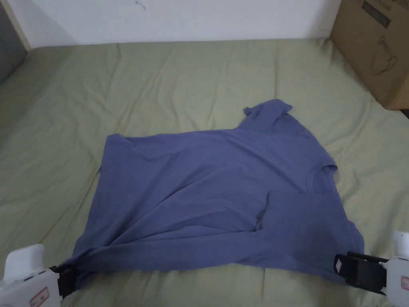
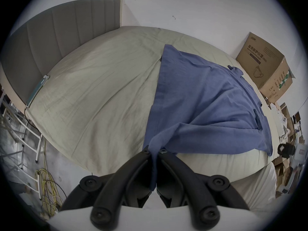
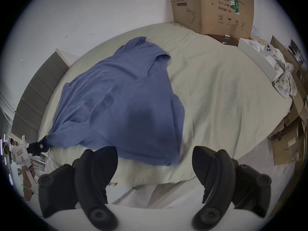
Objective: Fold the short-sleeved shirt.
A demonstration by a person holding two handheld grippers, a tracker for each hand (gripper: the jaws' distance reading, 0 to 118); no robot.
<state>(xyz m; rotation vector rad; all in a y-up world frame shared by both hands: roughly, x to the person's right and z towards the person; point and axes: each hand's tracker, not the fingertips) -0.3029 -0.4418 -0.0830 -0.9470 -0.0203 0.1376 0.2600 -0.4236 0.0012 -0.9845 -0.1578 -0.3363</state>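
A blue short-sleeved shirt (image 1: 215, 192) lies spread and wrinkled on a pale green bed sheet (image 1: 159, 80), its neckline (image 1: 321, 180) to the right and one sleeve (image 1: 267, 110) pointing to the far side. My left gripper (image 1: 66, 280) is shut on the shirt's near left corner; in the left gripper view the cloth (image 2: 208, 93) runs down between the closed jaws of the left gripper (image 2: 154, 151). My right gripper (image 1: 343, 270) sits at the shirt's near right edge. Its jaws stand wide apart in the right gripper view, the right gripper (image 3: 155, 153) just short of the shirt (image 3: 116, 101).
A big cardboard box (image 1: 375, 48) stands at the far right corner of the bed, against the white wall. A grey padded headboard (image 2: 66, 34) closes the left end. Yellow cables (image 2: 46, 184) and a white rack lie on the floor at the left; more boxes (image 3: 291, 143) are stacked at the right.
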